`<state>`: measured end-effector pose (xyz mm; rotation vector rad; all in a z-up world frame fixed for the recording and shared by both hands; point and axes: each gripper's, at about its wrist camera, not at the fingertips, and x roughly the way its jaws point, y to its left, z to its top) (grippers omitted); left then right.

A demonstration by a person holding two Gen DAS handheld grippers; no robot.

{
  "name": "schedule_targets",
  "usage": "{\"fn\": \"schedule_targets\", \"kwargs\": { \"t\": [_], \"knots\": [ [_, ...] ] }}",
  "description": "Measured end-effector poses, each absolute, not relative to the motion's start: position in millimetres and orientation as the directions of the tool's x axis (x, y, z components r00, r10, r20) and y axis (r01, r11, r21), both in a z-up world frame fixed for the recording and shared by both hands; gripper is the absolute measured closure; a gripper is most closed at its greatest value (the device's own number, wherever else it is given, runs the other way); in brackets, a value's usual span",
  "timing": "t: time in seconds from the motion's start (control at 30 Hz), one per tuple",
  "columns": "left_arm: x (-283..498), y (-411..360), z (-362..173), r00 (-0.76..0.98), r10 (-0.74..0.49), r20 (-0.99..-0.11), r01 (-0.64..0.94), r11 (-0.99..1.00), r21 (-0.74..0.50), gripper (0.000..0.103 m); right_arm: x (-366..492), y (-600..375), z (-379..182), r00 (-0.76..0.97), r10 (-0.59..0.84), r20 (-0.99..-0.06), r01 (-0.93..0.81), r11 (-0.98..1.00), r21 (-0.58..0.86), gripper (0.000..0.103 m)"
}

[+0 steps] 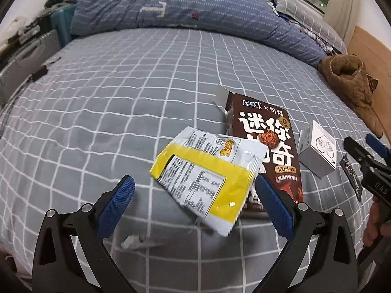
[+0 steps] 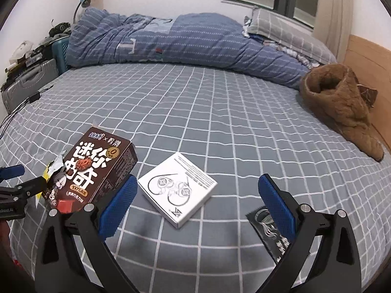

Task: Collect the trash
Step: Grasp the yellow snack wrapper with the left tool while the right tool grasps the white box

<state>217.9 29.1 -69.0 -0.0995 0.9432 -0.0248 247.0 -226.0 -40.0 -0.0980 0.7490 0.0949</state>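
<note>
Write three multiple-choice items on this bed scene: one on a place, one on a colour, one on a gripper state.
1. Where is the white box?
A. right of the brown snack box
B. on the pillow
C. on the floor

2. What colour is the band on the wrapper?
A. red
B. yellow
C. green

3. How is the left gripper?
A. shut on the wrapper
B. shut, empty
C. open

Key: 1 A, the right wrist view shows the boxes side by side on the checked sheet; 2 B, a yellow band frames the label; 3 C, the fingers stand wide apart.
</note>
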Motion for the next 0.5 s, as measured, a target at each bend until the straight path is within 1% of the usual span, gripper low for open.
{"fn": "schedule_targets", "kwargs": {
  "t": [0.2, 0.37, 0.43, 0.5],
  "knots": [
    [242.1, 35.6, -81.1, 0.542, -0.132, -0.830, -0.008, 0.987, -0.162, 0.006, 274.8, -221.8, -52.8, 0.692, 0.091, -0.716, -0.155, 0.988, -0.024, 0.008],
    [253.6, 43.2, -86.9, 0.521, -0.182, -0.834, -0.009, 0.976, -0.219, 0.006, 286.6, -209.0, -79.3, 0.634, 0.120, -0.764, -0.205, 0.979, -0.016, 0.008],
    [255.3, 47.0, -85.9, 0.515, -0.186, -0.837, -0.016, 0.974, -0.227, 0.008, 285.7, -204.8, -86.8, 0.640, 0.090, -0.763, -0.197, 0.979, -0.050, 0.008],
    [254.3, 49.1, -81.9, 0.519, -0.157, -0.841, -0.022, 0.980, -0.196, 0.011, 285.9, -205.3, -89.2, 0.644, 0.086, -0.760, -0.191, 0.980, -0.051, 0.008]
  ]
}}
